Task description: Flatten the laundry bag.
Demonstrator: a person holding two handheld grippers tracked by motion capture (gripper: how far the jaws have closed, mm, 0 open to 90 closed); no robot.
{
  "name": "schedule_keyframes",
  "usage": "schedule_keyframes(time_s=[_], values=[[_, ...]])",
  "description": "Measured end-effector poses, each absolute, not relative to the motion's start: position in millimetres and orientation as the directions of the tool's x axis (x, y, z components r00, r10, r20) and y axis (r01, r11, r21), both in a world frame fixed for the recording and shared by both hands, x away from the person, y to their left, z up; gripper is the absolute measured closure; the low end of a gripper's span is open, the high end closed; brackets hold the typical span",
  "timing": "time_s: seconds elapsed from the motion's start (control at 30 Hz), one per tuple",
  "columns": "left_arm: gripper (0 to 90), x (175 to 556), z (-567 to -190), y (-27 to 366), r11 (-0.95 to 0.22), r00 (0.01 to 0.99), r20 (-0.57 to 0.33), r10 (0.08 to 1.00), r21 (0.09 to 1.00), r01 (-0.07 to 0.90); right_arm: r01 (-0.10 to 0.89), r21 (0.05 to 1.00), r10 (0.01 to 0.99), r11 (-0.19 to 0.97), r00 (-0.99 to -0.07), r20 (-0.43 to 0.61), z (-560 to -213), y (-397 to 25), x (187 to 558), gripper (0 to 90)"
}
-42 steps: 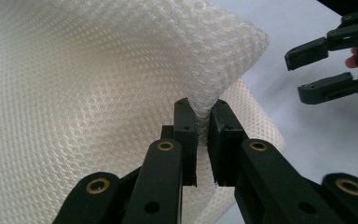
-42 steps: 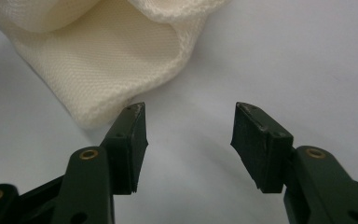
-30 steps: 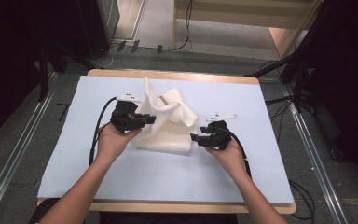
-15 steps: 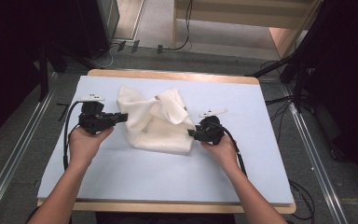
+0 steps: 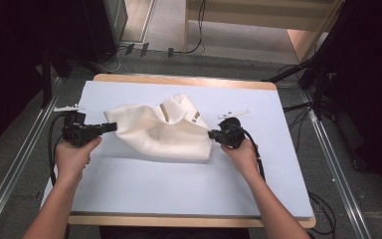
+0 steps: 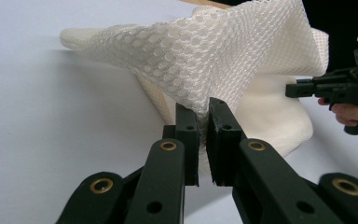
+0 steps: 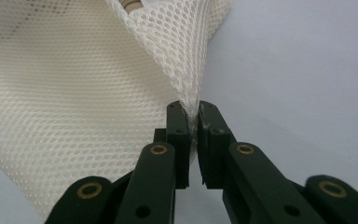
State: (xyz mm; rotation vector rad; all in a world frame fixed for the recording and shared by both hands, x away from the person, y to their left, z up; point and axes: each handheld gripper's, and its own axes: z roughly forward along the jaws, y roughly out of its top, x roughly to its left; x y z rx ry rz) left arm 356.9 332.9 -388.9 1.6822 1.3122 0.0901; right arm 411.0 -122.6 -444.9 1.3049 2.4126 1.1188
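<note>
A cream mesh cloth (image 5: 161,133) hangs stretched between my two grippers over the pale blue table cover (image 5: 179,184). My left gripper (image 5: 110,127) is shut on the cloth's left corner; its own view shows the mesh (image 6: 223,60) pinched between the jaws (image 6: 203,122). My right gripper (image 5: 212,134) is shut on the right corner, and in its view the mesh (image 7: 74,102) runs down into the closed jaws (image 7: 192,120). Farther off in the left gripper view is the right gripper (image 6: 340,88) with the hand that holds it.
The cloth's far part with a folded collar-like piece (image 5: 179,107) rests on the table behind the stretched span. The wooden table edge (image 5: 189,79) runs along the back. Metal rails (image 5: 328,149) flank the table on both sides.
My left gripper has pulled leftwards with its corner, spreading the bunched cloth out wide. The right gripper has stayed almost in place.
</note>
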Motion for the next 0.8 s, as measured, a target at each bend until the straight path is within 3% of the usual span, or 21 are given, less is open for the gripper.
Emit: schedule_keyframes(time_s=[0.17, 0.57, 0.63, 0.73, 0.8], values=[[85.6, 364, -398, 330, 0.062, 0.403, -0.494, 0.770, 0.687, 0.724, 0.654, 0.700, 0.787, 0.288, -0.577, 0.216, -439, -145, 414, 86.2], [85.6, 389, -417, 308, -0.012, 0.411, -0.453, 0.791, 0.661, 0.751, 0.687, 0.676, 0.805, 0.267, -0.545, 0.236, -439, -178, 401, 85.7], [85.3, 391, -420, 308, -0.021, 0.413, -0.454, 0.790, 0.652, 0.758, 0.689, 0.670, 0.801, 0.274, -0.549, 0.237, -443, -179, 398, 79.2], [84.0, 392, -422, 311, -0.027, 0.416, -0.461, 0.784, 0.644, 0.765, 0.690, 0.648, 0.806, 0.323, -0.559, 0.194, -449, -176, 397, 53.8], [83.4, 391, -422, 312, -0.024, 0.418, -0.466, 0.779, 0.645, 0.764, 0.688, 0.656, 0.803, 0.311, -0.559, 0.206, -449, -175, 398, 46.6]])
